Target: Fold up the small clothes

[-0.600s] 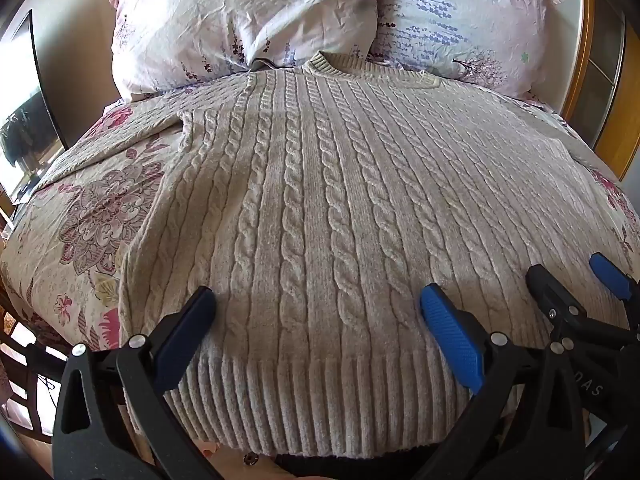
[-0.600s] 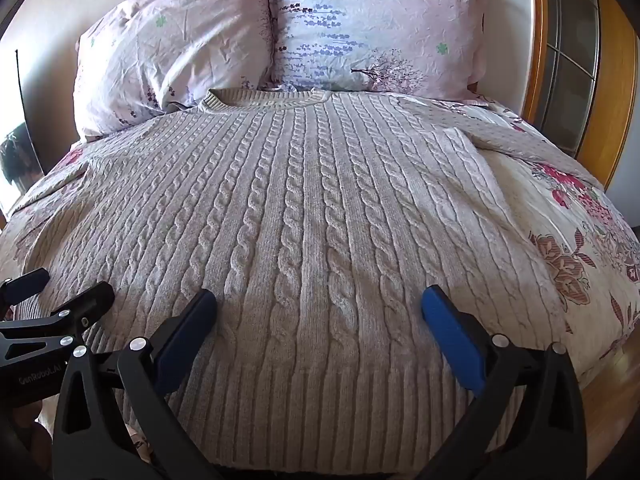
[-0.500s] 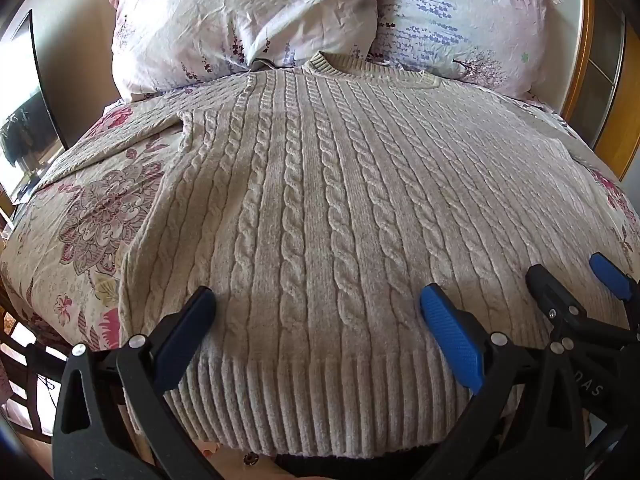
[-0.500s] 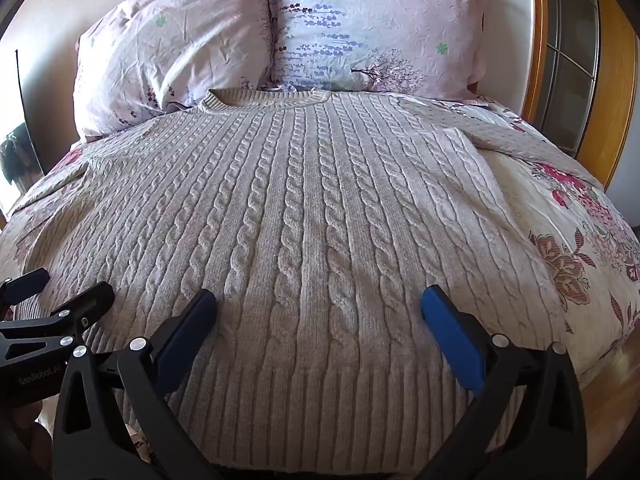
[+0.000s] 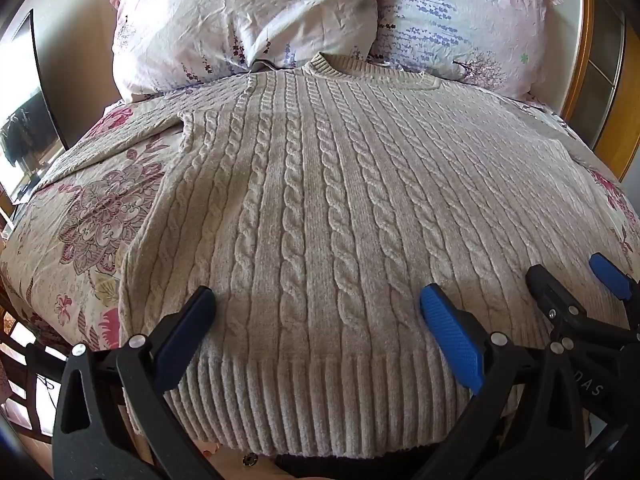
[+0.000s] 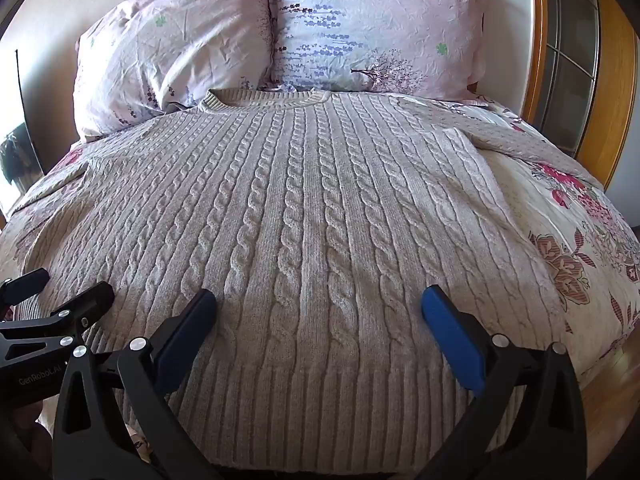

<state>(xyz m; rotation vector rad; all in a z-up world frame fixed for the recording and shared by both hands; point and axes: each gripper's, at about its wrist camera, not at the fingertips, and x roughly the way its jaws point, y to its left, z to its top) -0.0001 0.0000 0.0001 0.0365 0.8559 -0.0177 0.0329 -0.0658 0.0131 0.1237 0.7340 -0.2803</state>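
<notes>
One cable-knit sweater (image 5: 320,208) in pale beige lies spread flat on the bed, front up, its long axis running from near to far: the ribbed hem (image 5: 312,404) is at the near edge of the bed and the round neckband (image 5: 352,66) points away toward the two floral pillows (image 6: 360,28) at the headboard. Its cables run straight along that same near-to-far line. One sleeve (image 5: 120,136) stretches out to the left over the flowered bedspread (image 5: 92,216), the other sleeve (image 6: 520,136) to the right. Both grippers hover side by side just above the hem end, neither holding cloth. In its own camera the left gripper (image 5: 316,312) has its jaws wide apart, blue pads facing inward over the knit; the right gripper (image 6: 318,312) likewise stands with jaws spread open. Each shows at the edge of the other's view. Writing reads "GenRobot.AI" on the left gripper's black body in the right wrist view; the right gripper's body in the left wrist view carries letters of which only "DAS" can be made out. A wooden frame (image 6: 616,80) with glass panes stands at far right.
</notes>
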